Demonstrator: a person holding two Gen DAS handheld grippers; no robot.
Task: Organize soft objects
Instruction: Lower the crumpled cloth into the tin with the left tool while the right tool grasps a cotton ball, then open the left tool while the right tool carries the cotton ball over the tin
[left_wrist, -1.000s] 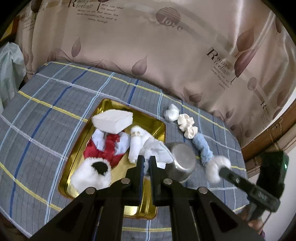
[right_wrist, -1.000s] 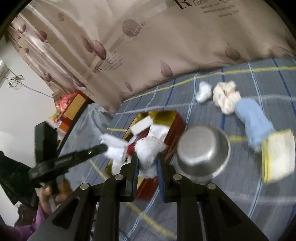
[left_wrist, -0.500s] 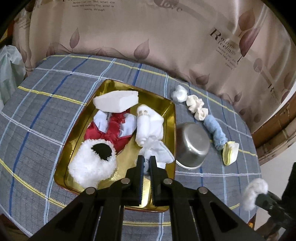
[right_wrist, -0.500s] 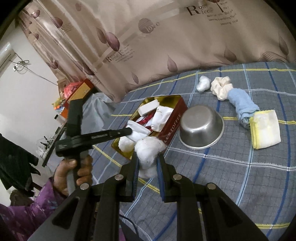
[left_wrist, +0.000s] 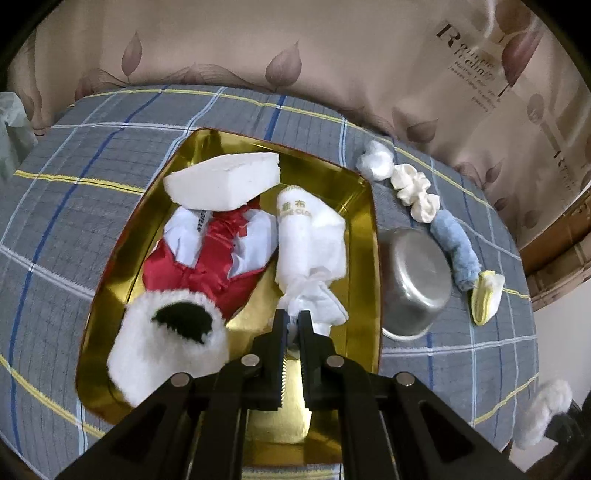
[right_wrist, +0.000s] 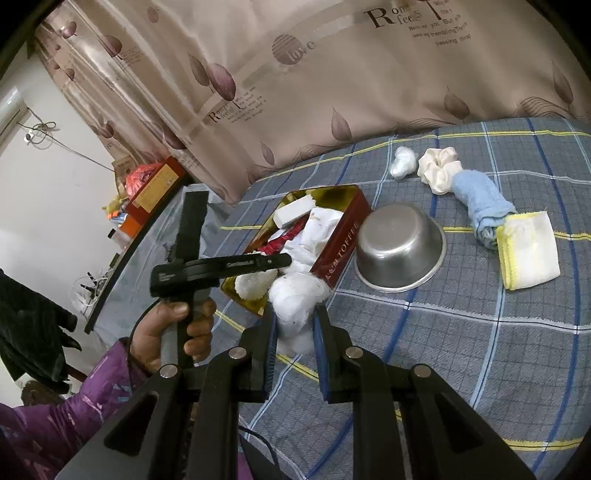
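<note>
The right tongs (right_wrist: 293, 325) were clamped on a white cotton wad (right_wrist: 295, 302), held above the checked bed cover (right_wrist: 461, 350) just short of the tin's near corner. The left tongs (left_wrist: 291, 325) were closed on the twisted tail of a white cloth bundle (left_wrist: 314, 240), low over the gold-lined toffee tin (left_wrist: 369, 258). A hand (right_wrist: 170, 332) in a purple sleeve (right_wrist: 74, 406) gripped the left handle.

Inside the tin lay a fluffy white piece with a black patch (left_wrist: 170, 343) nearest, then a red and white garment (left_wrist: 214, 254), then a white foam block (left_wrist: 221, 181) at the far end. Just beside the tin stood an upturned steel bowl (right_wrist: 399, 251). Farther out — in a row on the cover — lay a yellow-edged white cloth (right_wrist: 528, 254), a rolled blue towel (right_wrist: 480, 203), a cream scrunchie (right_wrist: 439, 170) and a small white wad (right_wrist: 402, 162). A leaf-print curtain (right_wrist: 332, 74) hung behind.
</note>
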